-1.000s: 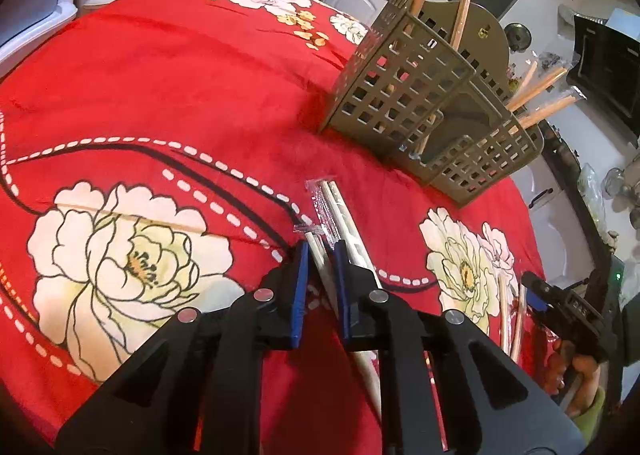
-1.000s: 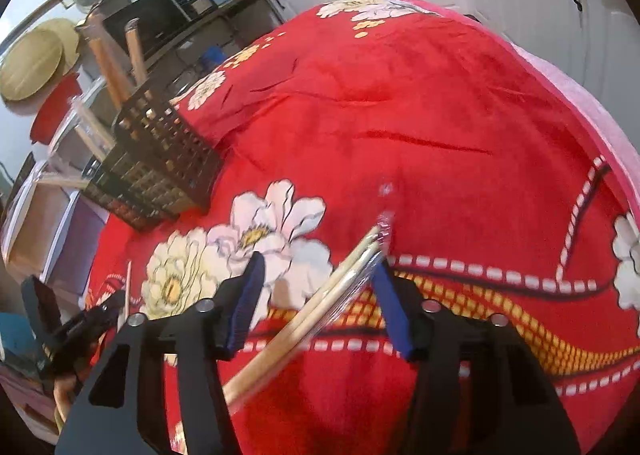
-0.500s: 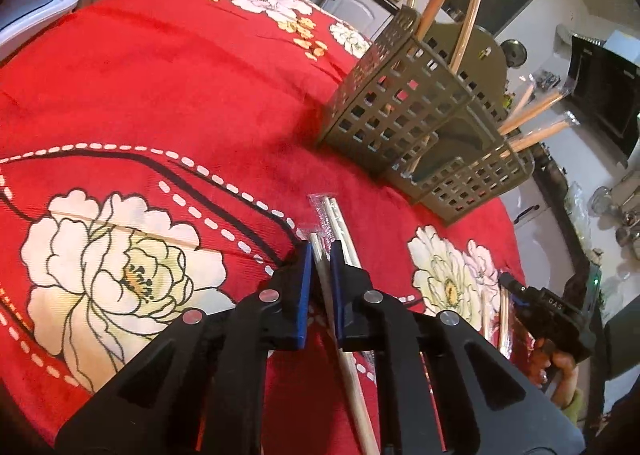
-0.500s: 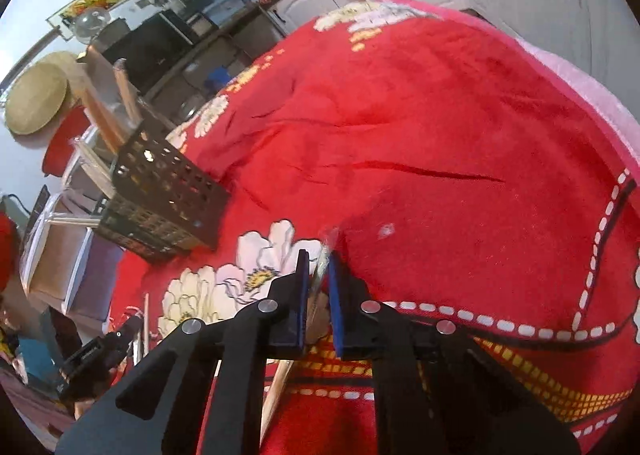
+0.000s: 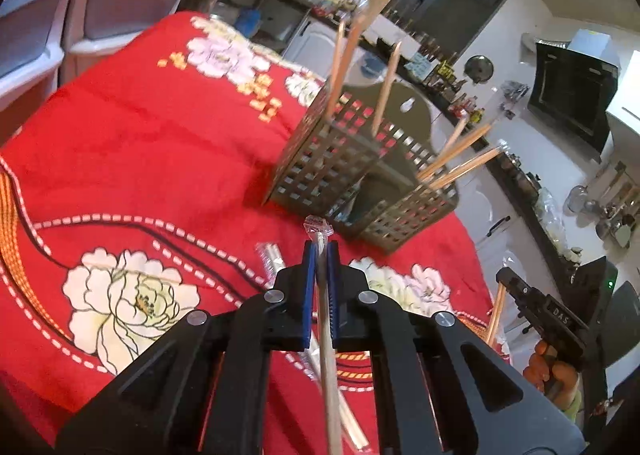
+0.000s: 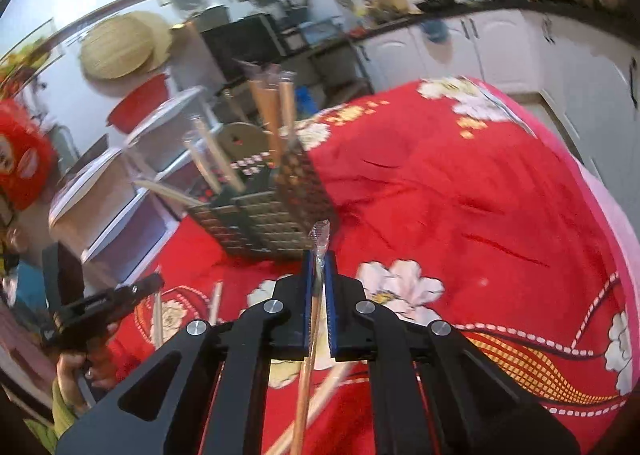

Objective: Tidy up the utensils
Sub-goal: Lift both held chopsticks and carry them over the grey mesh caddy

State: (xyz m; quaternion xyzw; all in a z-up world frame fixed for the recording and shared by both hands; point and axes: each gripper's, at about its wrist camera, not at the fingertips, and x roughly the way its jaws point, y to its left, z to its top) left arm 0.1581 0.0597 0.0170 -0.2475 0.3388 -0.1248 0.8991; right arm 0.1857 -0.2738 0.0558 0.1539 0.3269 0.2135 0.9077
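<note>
left tongs [image 5: 319, 251]: clamped on a wrapped chopstick pair [image 5: 325, 319], pinched near its crimped top so the long shaft hangs back under the jaws. Gripped close to the tip, probably so the far end can be steered into a basket cell. Clear of the cloth; basket sits just beyond the tip.
right tongs [image 6: 319, 261]: jaws have just been closing and now pinch a second wrapped chopstick pair [image 6: 310, 351], same near-tip hold, plastic crimp poking out in front. Basket is just beyond and slightly left of this tip.
loose pairs, near side of basket: one wrapped pair [image 5: 269, 255] lies flat on the cloth just left of the left tongs, short of the basket. More sticks [image 6: 215, 301] lie on the cloth on the near-left side of the basket, by the other tool. Not yet sorted.
desk [image 5: 140, 143]: covered in a red floral cloth. Soft surface, so flat sticks sink in a bit; likely why they're picked by one end.
basket [image 5: 340, 171]: grey perforated utensil holder, upright, two cells visible, a taller and a lower one. Several chopsticks already stand in it, leaning outward against the rims since the cells are wide.
stage (judgement): both pairs picked up, next is carry to basket and drop in end-first.
risk (judgement): slick wrapper plus end grip means the stick could pivot or slip in the jaws.
</note>
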